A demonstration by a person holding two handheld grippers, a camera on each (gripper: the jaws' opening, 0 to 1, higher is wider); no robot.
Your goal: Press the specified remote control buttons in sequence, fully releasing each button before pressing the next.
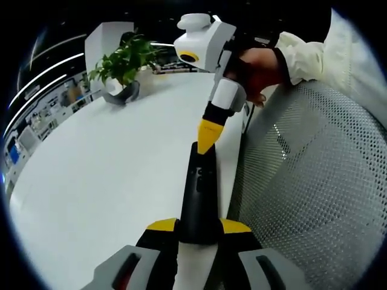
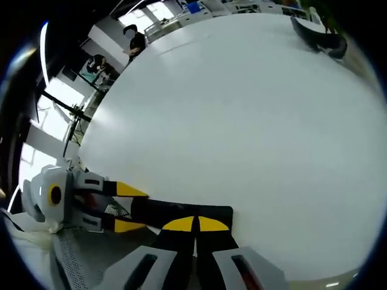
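A press looks to be in hand: the right tool (image 1: pixel 207 136), its yellow tips closed together and empty, bears down on the far end of the slim black plastic remote control (image 1: pixel 199 193). The left tool (image 1: pixel 199 228) is clamped on its near end, above the white tabletop (image 1: pixel 109 181). Next, a full lift-off; actual button contact is unclear.

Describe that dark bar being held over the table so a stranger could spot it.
Start at the big white table and go to its edge beside the perforated grey chair back. There the remote control lies lengthwise, a slim black bar clamped at one end by the left gripper and touched at the other by the right gripper. It is the only black object among the yellow-tipped fingers.
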